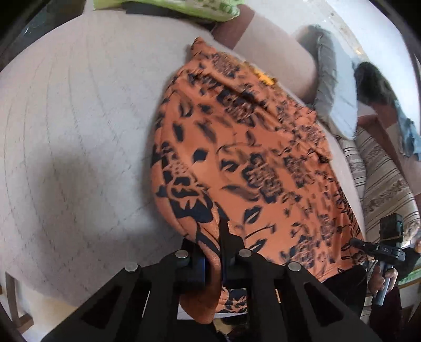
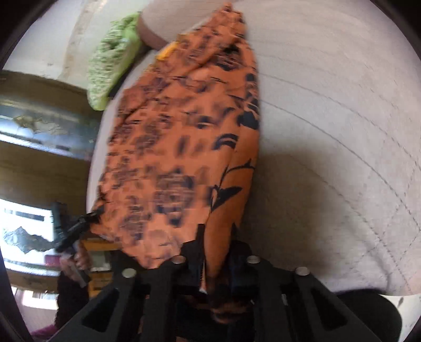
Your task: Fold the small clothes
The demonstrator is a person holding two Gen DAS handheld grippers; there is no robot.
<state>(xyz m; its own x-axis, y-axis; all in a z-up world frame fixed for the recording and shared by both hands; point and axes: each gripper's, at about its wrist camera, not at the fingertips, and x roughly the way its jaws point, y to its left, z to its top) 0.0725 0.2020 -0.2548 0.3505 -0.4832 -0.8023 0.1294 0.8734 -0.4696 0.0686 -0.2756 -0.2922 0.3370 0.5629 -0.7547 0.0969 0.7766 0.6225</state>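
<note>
An orange garment with a black floral print (image 1: 244, 157) lies stretched over the pale quilted bed (image 1: 79, 131). My left gripper (image 1: 213, 236) is shut on its near left corner, with cloth bunched between the fingers. My right gripper (image 2: 215, 242) is shut on the other near corner of the same garment (image 2: 179, 147). The right gripper also shows in the left wrist view (image 1: 360, 244) at the garment's right edge. The left gripper shows in the right wrist view (image 2: 89, 218) at the garment's left edge. The near edge is lifted off the quilted bed (image 2: 329, 131).
A green patterned cloth (image 1: 184, 8) lies at the far edge of the bed, also in the right wrist view (image 2: 113, 60). A grey pillow (image 1: 334, 89) and striped bedding (image 1: 381, 179) lie to the right. A dark cabinet (image 2: 39, 118) stands at the left.
</note>
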